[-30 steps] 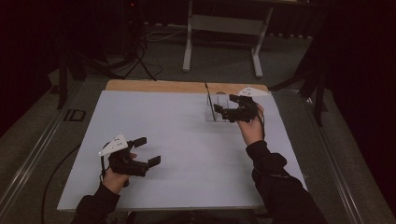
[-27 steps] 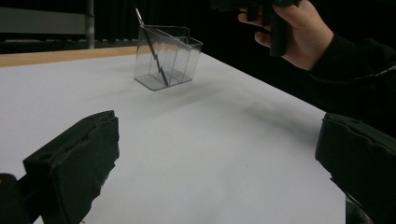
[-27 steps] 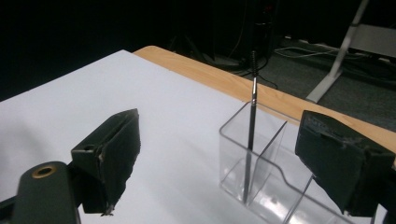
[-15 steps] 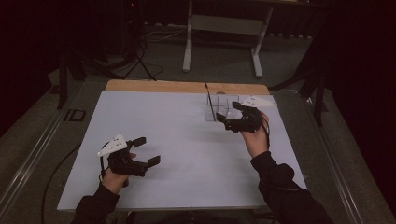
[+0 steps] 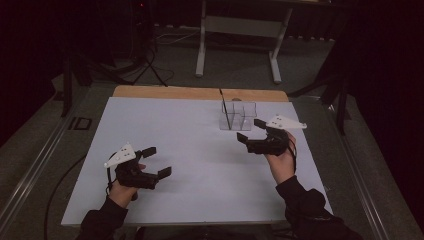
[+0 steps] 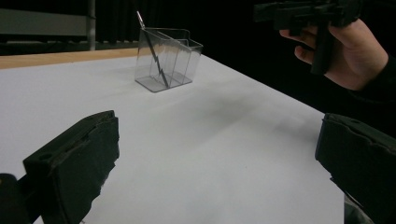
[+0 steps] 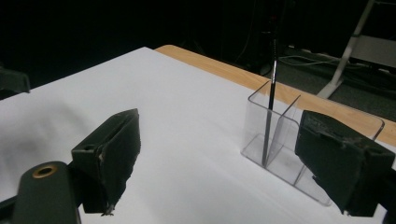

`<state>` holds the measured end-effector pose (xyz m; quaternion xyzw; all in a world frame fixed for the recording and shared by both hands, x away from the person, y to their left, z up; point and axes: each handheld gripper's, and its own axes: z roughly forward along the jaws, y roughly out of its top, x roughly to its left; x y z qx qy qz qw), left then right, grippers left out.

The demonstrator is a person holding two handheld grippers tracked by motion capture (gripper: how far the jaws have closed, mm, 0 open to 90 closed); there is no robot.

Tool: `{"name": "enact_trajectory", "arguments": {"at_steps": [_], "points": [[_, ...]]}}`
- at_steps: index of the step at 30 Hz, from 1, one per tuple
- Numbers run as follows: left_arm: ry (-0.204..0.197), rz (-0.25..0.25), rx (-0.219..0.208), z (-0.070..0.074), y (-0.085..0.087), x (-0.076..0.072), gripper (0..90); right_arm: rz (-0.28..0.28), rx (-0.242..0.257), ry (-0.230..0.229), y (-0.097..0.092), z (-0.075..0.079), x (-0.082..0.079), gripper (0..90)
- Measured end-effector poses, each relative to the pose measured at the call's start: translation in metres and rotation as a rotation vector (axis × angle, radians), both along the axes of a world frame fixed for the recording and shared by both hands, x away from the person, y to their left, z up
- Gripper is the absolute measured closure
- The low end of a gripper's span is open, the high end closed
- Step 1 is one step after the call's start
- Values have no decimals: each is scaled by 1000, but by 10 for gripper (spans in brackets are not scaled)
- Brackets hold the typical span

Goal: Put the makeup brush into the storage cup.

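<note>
Pen (image 5: 226, 107) is already standing in the clear holder (image 5: 238, 116) at the far right of the bench (image 5: 200, 150). Right tool (image 5: 251, 131) sits near it, jaws released and empty; left tool (image 5: 157, 161) too, so looks basically done.

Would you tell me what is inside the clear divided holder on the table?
The clear holder has one thin dark pen leaning in its left compartment, as the right gripper view shows it. The right gripper's jaw covers part of the other compartment.

right gripper (image 5: 251, 131) hovers just beside the clear holder (image 5: 238, 115); left gripper (image 5: 156, 161) well apart, jaws spread
</note>
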<state>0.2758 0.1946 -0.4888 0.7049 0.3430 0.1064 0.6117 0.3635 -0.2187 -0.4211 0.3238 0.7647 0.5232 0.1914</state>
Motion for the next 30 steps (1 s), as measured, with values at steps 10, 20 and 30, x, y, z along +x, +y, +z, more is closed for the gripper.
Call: {"name": "enact_trajectory", "arguments": {"at_steps": [10,20,30], "points": [[-5,1,-8,2,0,-1,2,11,-3,-1,-6,-12,-22,139],[-9,-2,-9,3,1,-2,2,43,-3,-13,-17,-21,-44,141],[-9,-2,-9,3,2,-2,2,75,3,-31,-28,-26,-53,141]]}}
